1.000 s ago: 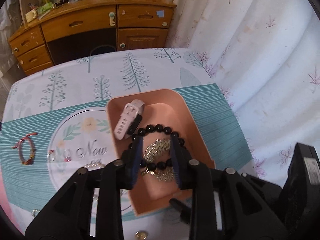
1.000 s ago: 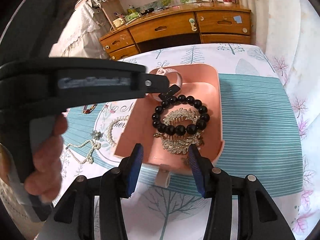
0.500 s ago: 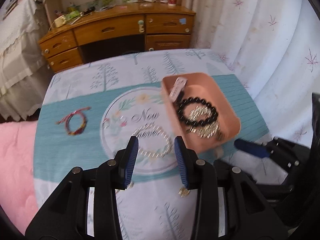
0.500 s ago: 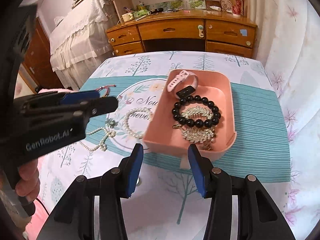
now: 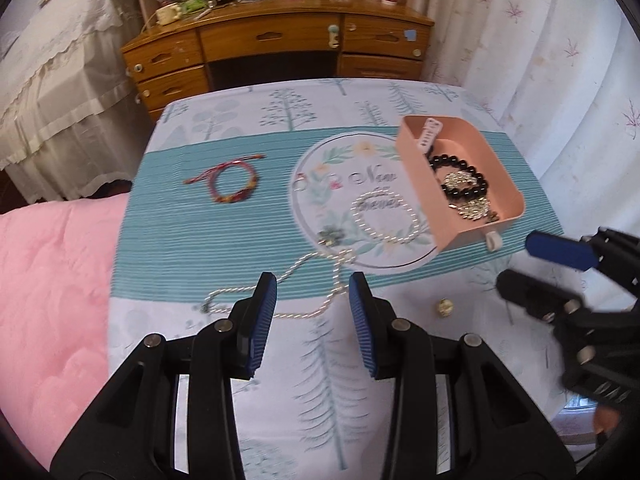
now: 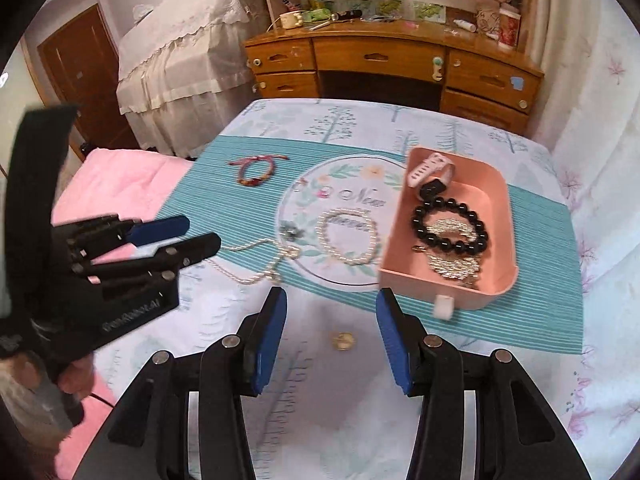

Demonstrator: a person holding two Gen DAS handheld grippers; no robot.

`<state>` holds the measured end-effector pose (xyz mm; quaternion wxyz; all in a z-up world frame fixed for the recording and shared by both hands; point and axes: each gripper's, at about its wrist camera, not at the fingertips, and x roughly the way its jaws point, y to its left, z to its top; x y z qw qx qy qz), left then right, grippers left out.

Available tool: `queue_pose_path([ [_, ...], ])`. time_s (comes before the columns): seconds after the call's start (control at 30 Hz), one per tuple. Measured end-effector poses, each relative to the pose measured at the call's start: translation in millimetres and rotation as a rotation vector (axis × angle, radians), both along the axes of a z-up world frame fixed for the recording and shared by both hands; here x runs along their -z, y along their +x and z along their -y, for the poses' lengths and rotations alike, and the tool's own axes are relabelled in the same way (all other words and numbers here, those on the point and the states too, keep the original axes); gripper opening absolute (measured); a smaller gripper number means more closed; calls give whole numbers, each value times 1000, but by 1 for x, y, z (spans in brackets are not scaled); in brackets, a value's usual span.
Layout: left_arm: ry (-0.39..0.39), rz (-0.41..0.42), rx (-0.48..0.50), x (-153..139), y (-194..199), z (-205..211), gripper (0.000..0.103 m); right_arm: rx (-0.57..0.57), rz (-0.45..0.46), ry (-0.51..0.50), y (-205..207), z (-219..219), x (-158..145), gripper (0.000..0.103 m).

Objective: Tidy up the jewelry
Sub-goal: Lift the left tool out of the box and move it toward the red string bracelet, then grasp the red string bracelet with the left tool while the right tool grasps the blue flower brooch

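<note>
With both my left fingers (image 5: 312,300) and right fingers (image 6: 331,318) open and empty, the pink tray (image 6: 505,216) holds a watch (image 6: 430,168), black bead bracelet (image 6: 450,224) and silver piece (image 6: 454,266), while the pearl necklace (image 5: 296,280), pearl bracelet (image 6: 347,236), red cord bracelet (image 5: 232,184) and small rings remain on the surface.

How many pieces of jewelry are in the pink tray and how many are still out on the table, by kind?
In the pink tray:
Watch: 1
Black bead bracelet: 1
Silver chain piece: 1
On the table:
Red cord bracelet: 1
Pearl bracelet: 1
Pearl necklace: 1
Small gold piece: 1
Total: 7
</note>
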<state>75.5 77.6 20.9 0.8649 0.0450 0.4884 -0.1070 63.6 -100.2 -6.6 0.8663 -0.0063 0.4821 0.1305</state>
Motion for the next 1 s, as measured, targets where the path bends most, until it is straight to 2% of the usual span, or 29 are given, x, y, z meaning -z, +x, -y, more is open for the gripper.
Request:
queue_pose_path([
  [0.3, 62, -12, -36, 1, 2, -37, 34, -54, -25, 24, 25, -42, -46, 47],
  [0.43, 91, -2, -46, -6, 12, -48, 34, -64, 4, -19, 45, -64, -67, 47],
  [0.53, 115, 5, -60, -11, 28, -58, 34, -74, 2, -41, 61, -79, -70, 47],
  [0.67, 110, -25, -100, -1, 61, -72, 34, -82, -63, -35, 85, -93, -51, 47],
  [0.83, 68, -103, -133, 38, 101, -79, 34, -41, -192, 22, 124, -88, 6, 47],
  [1.0, 1, -152, -146, 73, 127, -76, 34, -28, -270, 46, 141, -82, 52, 44],
])
